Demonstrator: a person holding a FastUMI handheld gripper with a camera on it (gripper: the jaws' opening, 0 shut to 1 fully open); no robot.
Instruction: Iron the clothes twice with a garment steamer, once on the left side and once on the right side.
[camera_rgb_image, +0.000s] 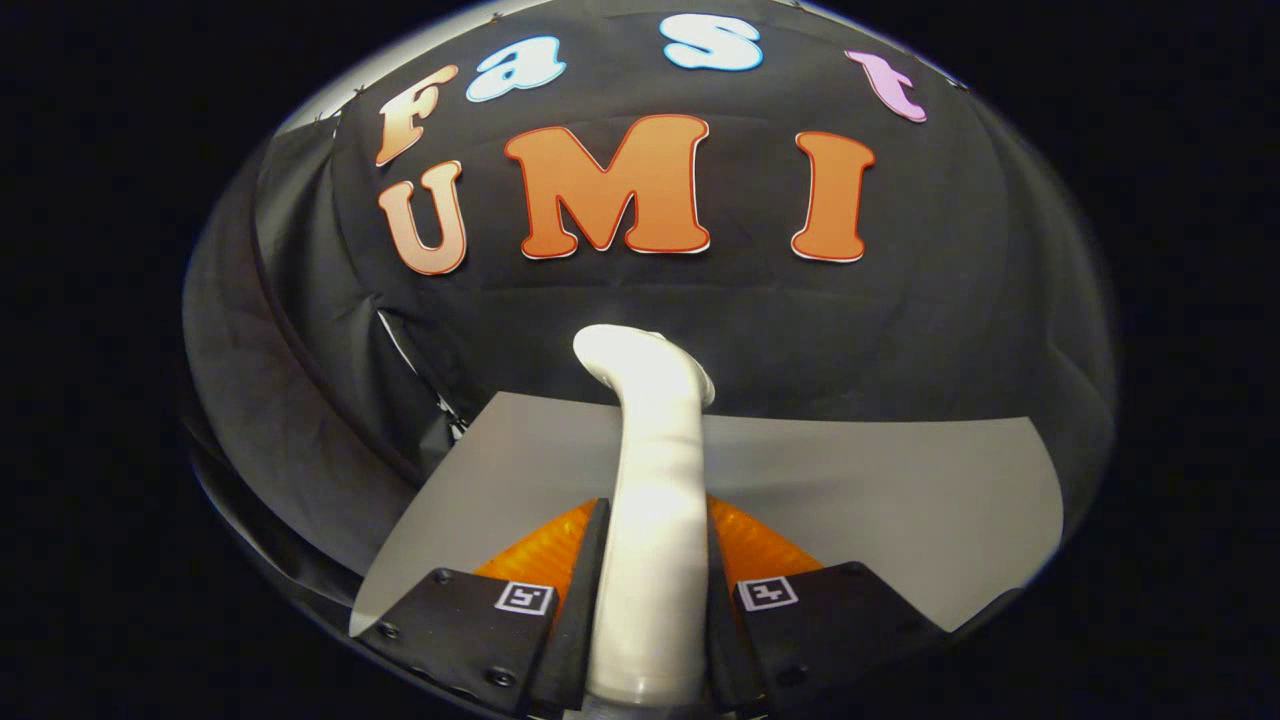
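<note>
Tongs (650, 590): clenched on the steamer (652, 500). Both fingers press against the steamer's white handle, one on each side, with no gap visible between finger and handle.

Steamer: white, glossy, long handle running forward between the fingers and out beyond their tips. At the far end the body bends over to the right into a rounded head, seen from behind; the face of the head is turned away and cannot be made out. The near end of the handle sits low between the finger bases.

Clothes (545, 550): an orange, ribbed-looking fabric lies directly under the steamer handle, showing as a wedge on either side of it, just ahead of the fingers. Whether the steamer head touches the fabric cannot be told, as the handle covers the middle of it.

Counter (880, 490): pale grey, flat surface beneath the orange fabric, extending well to the right and some way to the left of the fingers.

Backdrop: black cloth wall (900, 330) stands behind the counter, beyond the steamer head; the cloth hangs in folds on the left.
</note>
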